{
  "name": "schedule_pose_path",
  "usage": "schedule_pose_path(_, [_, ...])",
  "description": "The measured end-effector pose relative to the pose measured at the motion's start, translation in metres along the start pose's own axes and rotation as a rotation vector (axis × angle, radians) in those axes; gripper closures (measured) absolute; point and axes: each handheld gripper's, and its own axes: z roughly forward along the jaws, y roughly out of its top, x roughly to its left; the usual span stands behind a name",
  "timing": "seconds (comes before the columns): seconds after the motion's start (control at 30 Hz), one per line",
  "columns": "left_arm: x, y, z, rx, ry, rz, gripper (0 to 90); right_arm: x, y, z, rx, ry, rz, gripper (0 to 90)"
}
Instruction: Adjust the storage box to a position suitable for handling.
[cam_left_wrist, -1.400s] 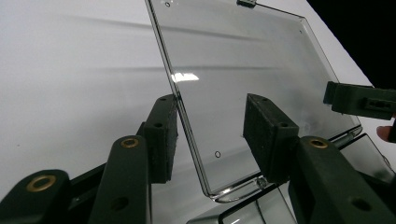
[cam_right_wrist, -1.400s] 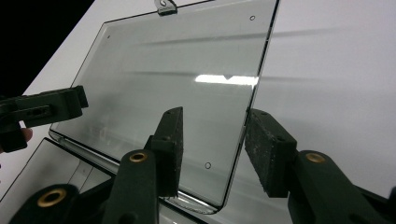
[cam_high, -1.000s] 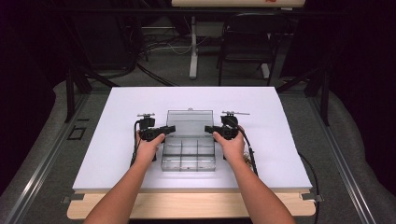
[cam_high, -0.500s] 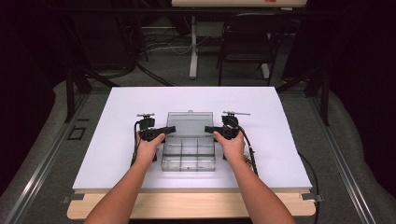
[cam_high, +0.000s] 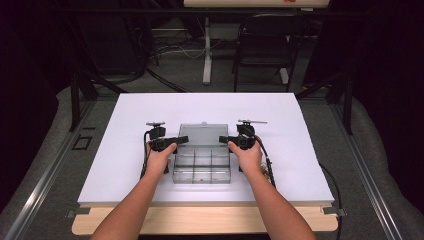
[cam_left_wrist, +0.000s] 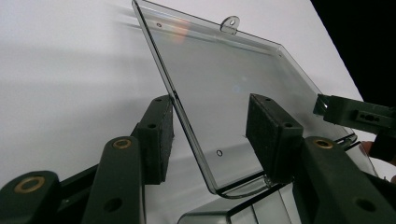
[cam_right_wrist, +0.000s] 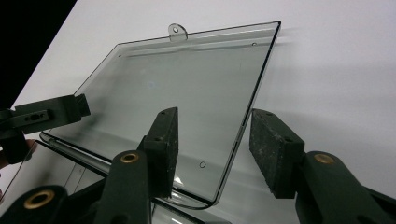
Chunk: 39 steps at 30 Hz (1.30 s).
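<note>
Item: clear plastic compartment box (cam_high: 201, 167), mid-counter (cam_high: 125, 125), its hinged lid (cam_high: 202, 134) raised and leaning back, hang tab (cam_left_wrist: 229, 22) at the top; no label or writing readable. Your left gripper (cam_high: 176, 141) straddles the lid's left edge, your right gripper (cam_high: 226, 139) its right edge. Both sets of jaws have just been opening, pads clear of the plastic.

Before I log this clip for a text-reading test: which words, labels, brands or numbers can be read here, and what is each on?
None can be read. The clear plastic box, its open lid, the white table and both grippers' black jaws carry no legible print. An orange mark on the board at the far edge is too small to read.
</note>
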Motion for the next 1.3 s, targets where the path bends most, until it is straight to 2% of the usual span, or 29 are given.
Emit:
schedule_pose_path(0.23, [0.0,-0.001,0.002,0.012,-0.001,-0.014,49.5,-0.001,0.0,0.001,0.009,-0.001,0.024,52.5])
schedule_pose_path(0.47, [0.001,-0.001,0.003,0.021,-0.014,-0.021,47.7,0.0,-0.001,0.001,0.011,-0.006,0.013,52.3])
schedule_pose_path(0.77, [-0.001,-0.001,0.003,0.027,0.0,-0.015,46.0,-0.001,0.0,0.001,0.013,-0.003,0.005,51.7])
schedule_pose_path(1.0, [-0.002,0.0,0.002,0.024,0.004,-0.003,46.0,0.002,0.0,-0.001,0.003,-0.018,-0.028,51.7])
schedule_pose_path(1.13, [-0.003,0.0,-0.002,0.025,0.023,0.016,45.5,0.003,0.001,-0.004,-0.015,-0.005,-0.022,51.6])
schedule_pose_path(1.3, [-0.005,0.001,-0.009,0.007,0.016,0.038,44.7,0.004,0.002,-0.009,-0.015,0.005,-0.04,51.8])
